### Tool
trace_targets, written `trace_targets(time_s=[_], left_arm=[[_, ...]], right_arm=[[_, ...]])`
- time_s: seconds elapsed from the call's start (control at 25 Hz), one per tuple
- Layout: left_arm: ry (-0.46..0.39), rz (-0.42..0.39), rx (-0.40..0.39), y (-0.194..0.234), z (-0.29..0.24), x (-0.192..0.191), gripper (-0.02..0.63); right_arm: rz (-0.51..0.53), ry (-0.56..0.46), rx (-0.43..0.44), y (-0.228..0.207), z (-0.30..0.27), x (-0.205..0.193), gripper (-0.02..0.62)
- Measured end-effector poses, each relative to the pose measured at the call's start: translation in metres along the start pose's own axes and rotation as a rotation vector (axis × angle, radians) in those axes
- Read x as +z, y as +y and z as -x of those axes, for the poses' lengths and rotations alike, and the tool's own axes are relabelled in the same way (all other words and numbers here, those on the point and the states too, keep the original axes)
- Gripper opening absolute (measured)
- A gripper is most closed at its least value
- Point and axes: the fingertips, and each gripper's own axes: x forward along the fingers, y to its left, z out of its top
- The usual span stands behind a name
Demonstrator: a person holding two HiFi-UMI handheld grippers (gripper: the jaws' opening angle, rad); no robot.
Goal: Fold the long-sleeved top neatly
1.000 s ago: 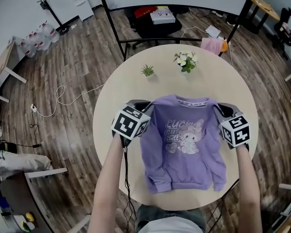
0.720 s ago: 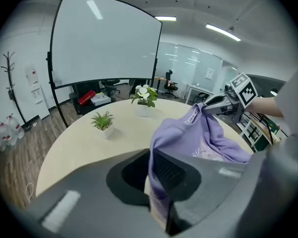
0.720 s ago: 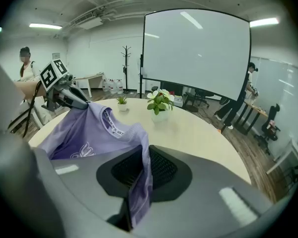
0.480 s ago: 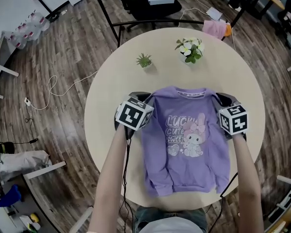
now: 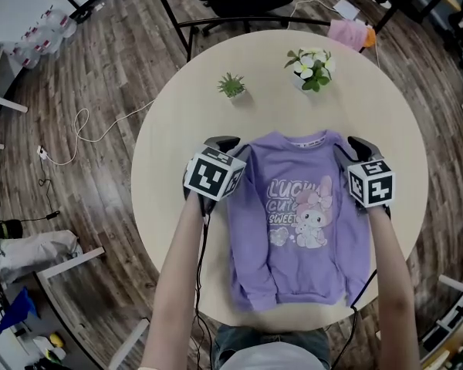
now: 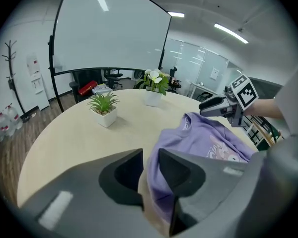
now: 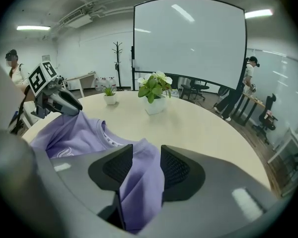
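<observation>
Your purple long-sleeved top (image 5: 297,222), printed "LUCKY CUTE SWEET", lies flat on the tabletop (image 5: 177,129) toward 6 o'clock. Your left gripper (image 6: 150,157) has its jaws narrowly apart at the top's 9 o'clock shoulder. Your right gripper (image 7: 147,155), at 3 o'clock, has jaws that have just been opening, with fabric between them.

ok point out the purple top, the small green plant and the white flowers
purple top (image 5: 297,216): head view, printed chest
small green plant (image 5: 231,85): head view, its leaves
white flowers (image 5: 309,62): head view, the blooms
</observation>
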Motion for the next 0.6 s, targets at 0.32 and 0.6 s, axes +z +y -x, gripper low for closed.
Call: trace_targets(time_s=[0.32, 0.6], left_arm=[[-0.088, 0.052, 0.007, -0.004, 0.019, 0.014, 0.13], [-0.153, 0.03, 0.017, -0.033, 0.054, 0.025, 0.132]], right_arm=[[-0.029, -0.046, -0.026, -0.012, 0.027, -0.003, 0.207], [0.007, -0.057, -0.065, -0.02, 0.089, -0.028, 0.216]])
